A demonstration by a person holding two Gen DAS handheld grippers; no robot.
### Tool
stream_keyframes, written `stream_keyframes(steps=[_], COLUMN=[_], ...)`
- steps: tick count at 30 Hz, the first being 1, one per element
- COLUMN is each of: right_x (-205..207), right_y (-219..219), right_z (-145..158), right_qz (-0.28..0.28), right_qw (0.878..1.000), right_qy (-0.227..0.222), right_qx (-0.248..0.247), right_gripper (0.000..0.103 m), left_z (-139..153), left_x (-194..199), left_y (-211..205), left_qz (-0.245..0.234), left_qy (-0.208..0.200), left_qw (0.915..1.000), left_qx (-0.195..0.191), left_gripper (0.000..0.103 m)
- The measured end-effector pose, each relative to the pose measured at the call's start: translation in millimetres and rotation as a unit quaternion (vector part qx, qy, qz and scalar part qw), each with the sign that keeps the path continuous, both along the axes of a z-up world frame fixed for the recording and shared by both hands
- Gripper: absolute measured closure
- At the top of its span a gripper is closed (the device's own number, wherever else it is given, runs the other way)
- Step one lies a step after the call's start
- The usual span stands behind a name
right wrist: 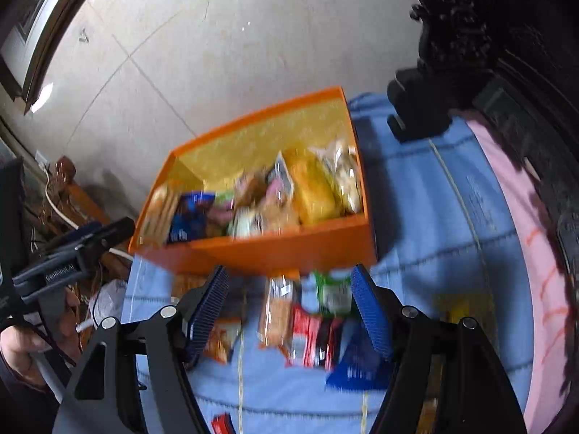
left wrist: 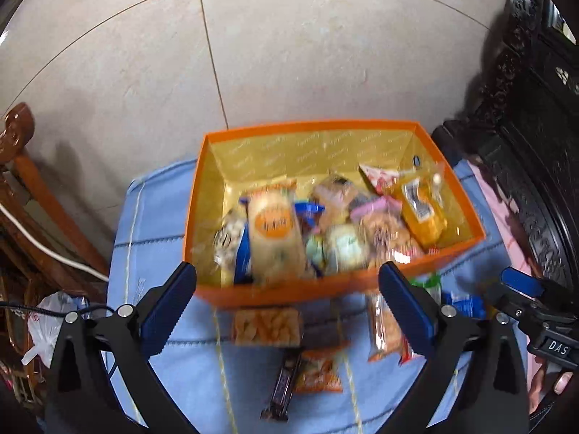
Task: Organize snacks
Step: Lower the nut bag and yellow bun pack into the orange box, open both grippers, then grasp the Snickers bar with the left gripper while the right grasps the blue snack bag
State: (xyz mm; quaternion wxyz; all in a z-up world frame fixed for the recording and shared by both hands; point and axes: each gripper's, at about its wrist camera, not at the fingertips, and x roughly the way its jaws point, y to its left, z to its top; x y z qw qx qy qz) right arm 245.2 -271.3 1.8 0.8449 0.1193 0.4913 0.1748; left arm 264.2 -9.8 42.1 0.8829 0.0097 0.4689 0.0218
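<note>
Orange box [left wrist: 336, 289] sits just beyond both sets of jaws, already well filled. Loose packets on the blue cloth [left wrist: 163, 224] lie below them. My left gripper [left wrist: 287, 285] is wide open, empty; peanut packet [left wrist: 267, 326] just under it, long axis across. Right gripper [right wrist: 289, 307] partly open, empty, over the brown cracker packet [right wrist: 277, 313], probably lengthwise; blurry.

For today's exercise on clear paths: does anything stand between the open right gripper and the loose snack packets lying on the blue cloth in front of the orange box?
Nothing visible does. The right gripper hangs open over the snack packets, short of the orange box.
</note>
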Motion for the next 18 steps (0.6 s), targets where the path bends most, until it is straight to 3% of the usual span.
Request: stream_keyframes(steps=[11, 15, 18], right_x=[-64, -79, -89], right_y=[-7, -15, -17], right_z=[-7, -13, -22], right_qz=[0.005, -0.001, 0.002], right_qw=[1.000, 0.999, 0.999], right_qy=[0.024, 0.032, 0.043], right_qx=[-0.020, -0.014, -0.013], right_gripper=[0.026, 0.024, 0.024], left_z=[-14, -37, -75], left_x=[-51, -68, -82], left_y=[0, 3, 13], left_qz=[0.000, 0.000, 0.012], left_qy=[0.023, 0.045, 0.083], left_qw=[0.9997, 0.9990, 0.9964], left_qx=[-0.006, -0.005, 0.010], left_gripper=[0.004, 0.004, 0.004])
